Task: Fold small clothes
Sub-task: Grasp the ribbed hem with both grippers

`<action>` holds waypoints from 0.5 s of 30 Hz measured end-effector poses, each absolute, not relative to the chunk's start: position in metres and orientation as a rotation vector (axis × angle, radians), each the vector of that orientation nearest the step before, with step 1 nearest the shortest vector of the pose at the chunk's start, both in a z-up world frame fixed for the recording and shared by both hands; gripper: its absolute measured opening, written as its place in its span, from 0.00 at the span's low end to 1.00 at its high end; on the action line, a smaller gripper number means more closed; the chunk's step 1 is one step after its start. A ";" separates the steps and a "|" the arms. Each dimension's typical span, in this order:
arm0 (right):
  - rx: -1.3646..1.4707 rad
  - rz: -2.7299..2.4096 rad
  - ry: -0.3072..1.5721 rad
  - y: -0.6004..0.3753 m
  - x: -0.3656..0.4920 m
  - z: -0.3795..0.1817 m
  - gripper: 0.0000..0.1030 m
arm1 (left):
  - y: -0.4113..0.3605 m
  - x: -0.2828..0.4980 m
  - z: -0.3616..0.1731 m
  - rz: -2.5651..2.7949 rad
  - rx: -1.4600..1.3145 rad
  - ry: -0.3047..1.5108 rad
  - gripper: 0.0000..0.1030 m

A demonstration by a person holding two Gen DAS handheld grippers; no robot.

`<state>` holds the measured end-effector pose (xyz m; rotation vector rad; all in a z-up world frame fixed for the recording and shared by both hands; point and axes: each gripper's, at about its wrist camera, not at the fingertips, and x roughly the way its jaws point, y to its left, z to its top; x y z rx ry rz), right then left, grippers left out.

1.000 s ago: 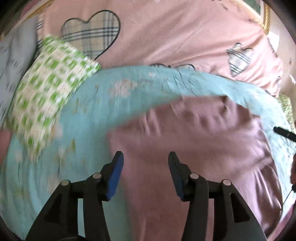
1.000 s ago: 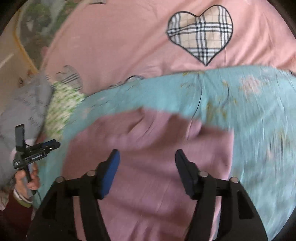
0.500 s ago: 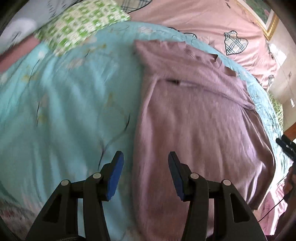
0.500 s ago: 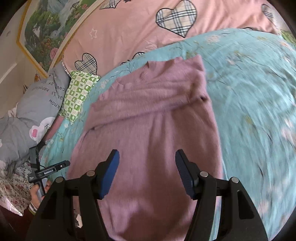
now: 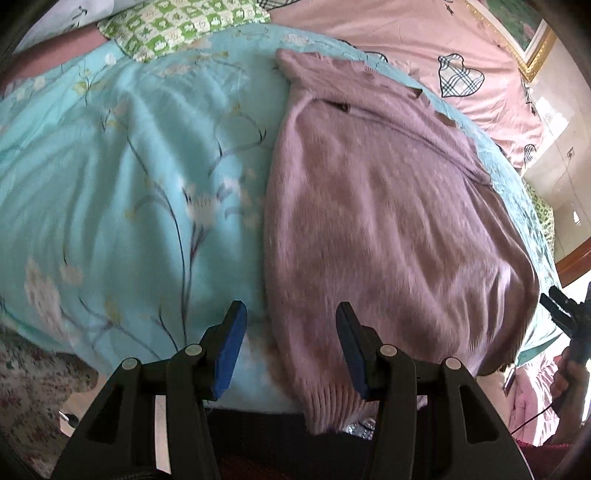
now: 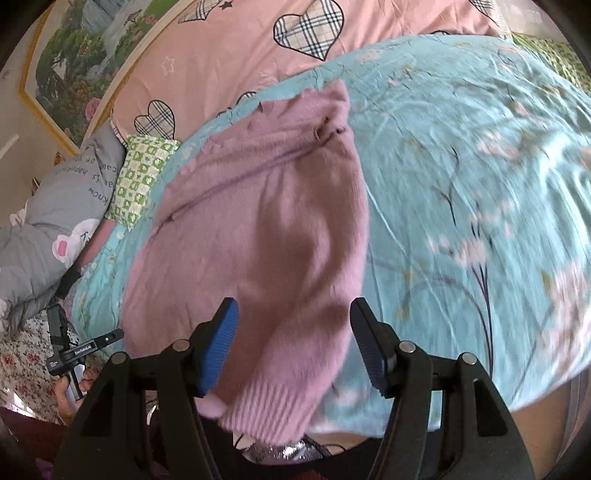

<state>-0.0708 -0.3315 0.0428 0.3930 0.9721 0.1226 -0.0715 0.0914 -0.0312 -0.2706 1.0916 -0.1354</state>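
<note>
A mauve knitted sweater [image 5: 388, 206] lies spread on a turquoise floral bedspread [image 5: 110, 177], its ribbed hem hanging over the near bed edge. My left gripper [image 5: 291, 343] is open and empty above the sweater's left hem corner. In the right wrist view the sweater [image 6: 266, 229] lies the same way, and my right gripper [image 6: 293, 343] is open and empty above its right hem corner. Its sleeves are not visible. The other gripper shows small at the edge of each view.
A pink quilt with plaid hearts [image 6: 258, 40] lies behind the bedspread [image 6: 461, 166]. A green checked pillow [image 5: 177, 26] and a grey cushion [image 6: 66, 206] sit at the left. A framed picture [image 6: 85, 48] hangs on the wall. The bed edge is right under both grippers.
Both grippers have pulled back from over the sweater's body toward its hem at the near bed edge. Both stayed open. The whole sweater has come into view.
</note>
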 end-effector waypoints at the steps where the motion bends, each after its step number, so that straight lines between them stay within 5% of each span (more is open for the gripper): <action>1: 0.392 0.125 0.977 -0.330 -0.074 0.042 0.62 | 0.090 -0.075 -0.034 -0.137 -0.271 1.098 0.49; 15: 0.403 0.084 1.086 -0.295 -0.098 0.001 0.62 | 0.067 -0.097 -0.057 -0.174 -0.228 1.149 0.62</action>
